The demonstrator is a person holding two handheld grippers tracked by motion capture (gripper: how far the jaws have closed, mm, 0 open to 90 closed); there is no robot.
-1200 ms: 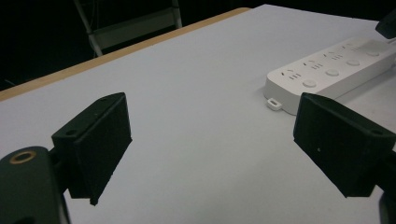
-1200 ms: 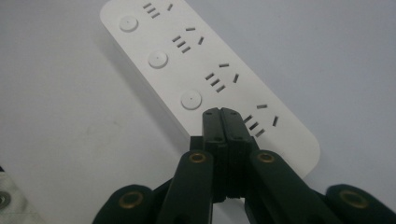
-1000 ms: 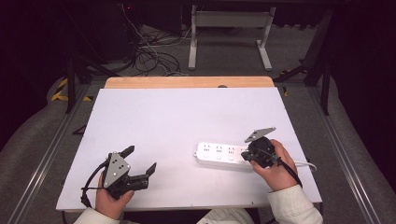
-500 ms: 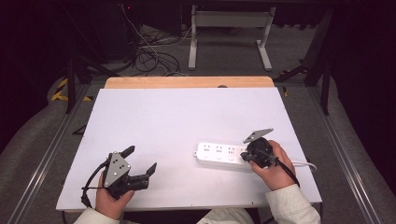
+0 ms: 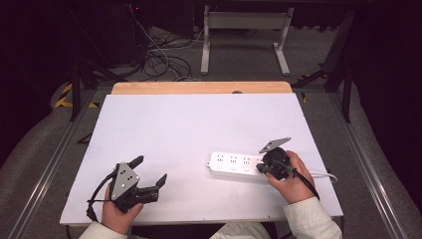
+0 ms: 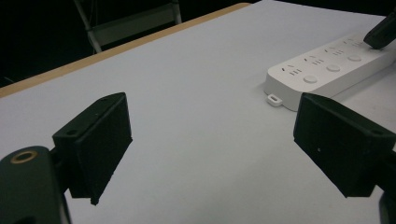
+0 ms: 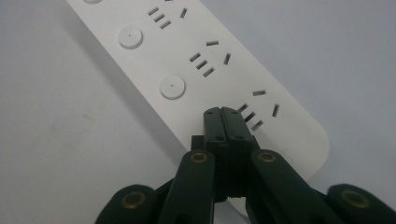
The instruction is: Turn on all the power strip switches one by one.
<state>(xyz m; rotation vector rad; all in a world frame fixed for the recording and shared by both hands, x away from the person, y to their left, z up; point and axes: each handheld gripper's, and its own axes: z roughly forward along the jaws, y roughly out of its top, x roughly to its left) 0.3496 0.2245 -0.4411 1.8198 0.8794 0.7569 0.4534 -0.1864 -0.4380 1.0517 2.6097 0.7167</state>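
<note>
A white power strip (image 5: 233,166) with several sockets and round buttons lies on the white table at the right front. My right gripper (image 5: 263,167) is shut, and its tips rest on the strip's top at the cable end. In the right gripper view the closed jaws (image 7: 222,113) touch the power strip (image 7: 187,70) beside the last socket's slots, with nothing between them. My left gripper (image 5: 149,170) is held at the left front, open and empty, pointing toward the strip. In the left gripper view the power strip (image 6: 327,70) lies beyond my gripper (image 6: 210,140).
The strip's white cable (image 5: 326,175) runs off toward the table's right edge. A wooden strip (image 5: 199,87) borders the table's far edge. Beyond it are a metal stand (image 5: 244,30) and loose cables (image 5: 159,59) on the floor.
</note>
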